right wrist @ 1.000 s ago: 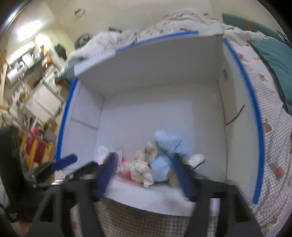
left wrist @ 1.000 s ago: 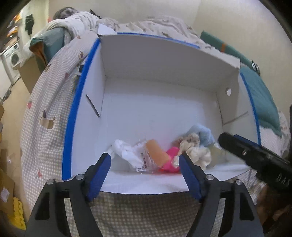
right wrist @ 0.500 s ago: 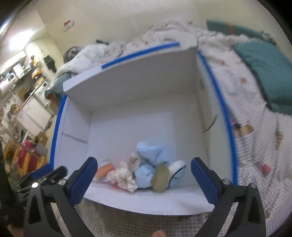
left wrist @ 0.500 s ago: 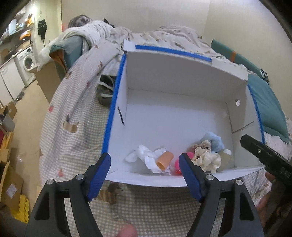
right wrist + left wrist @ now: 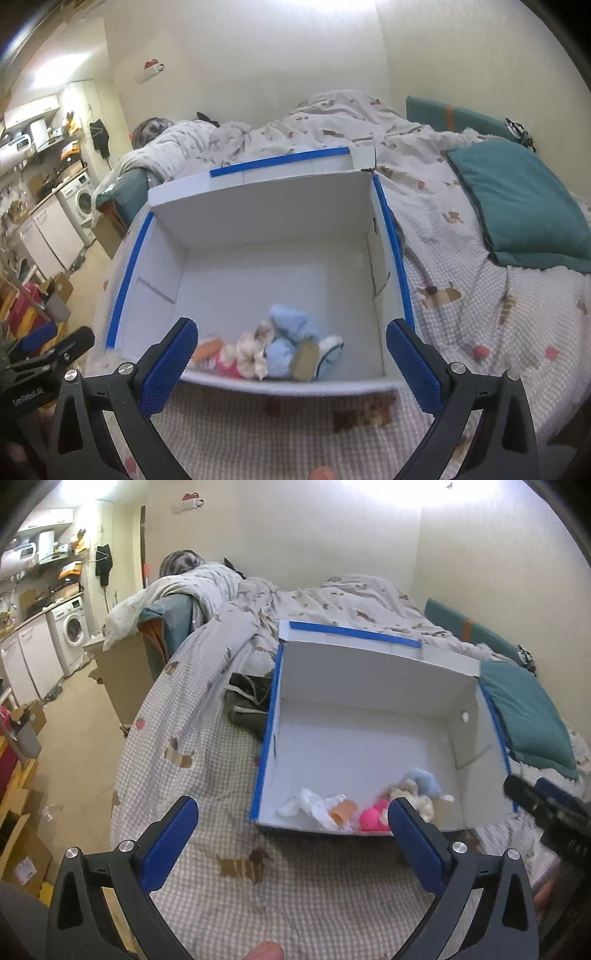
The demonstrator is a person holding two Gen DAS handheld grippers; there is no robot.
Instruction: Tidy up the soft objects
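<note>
Having pulled back from the white box (image 5: 369, 734) of soft toys (image 5: 288, 343), left gripper (image 5: 291, 834) and right gripper (image 5: 290, 354) hover wide open, empty.

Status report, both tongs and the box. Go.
Left tongs open, empty. Right tongs open, empty. Soft toys piled in box, near wall. Nothing in the way.

Both wrist views look forward and down over the bed (image 5: 303, 893) from near its foot — left from the box's (image 5: 362, 734) left, right more centred; both share its interior.
</note>
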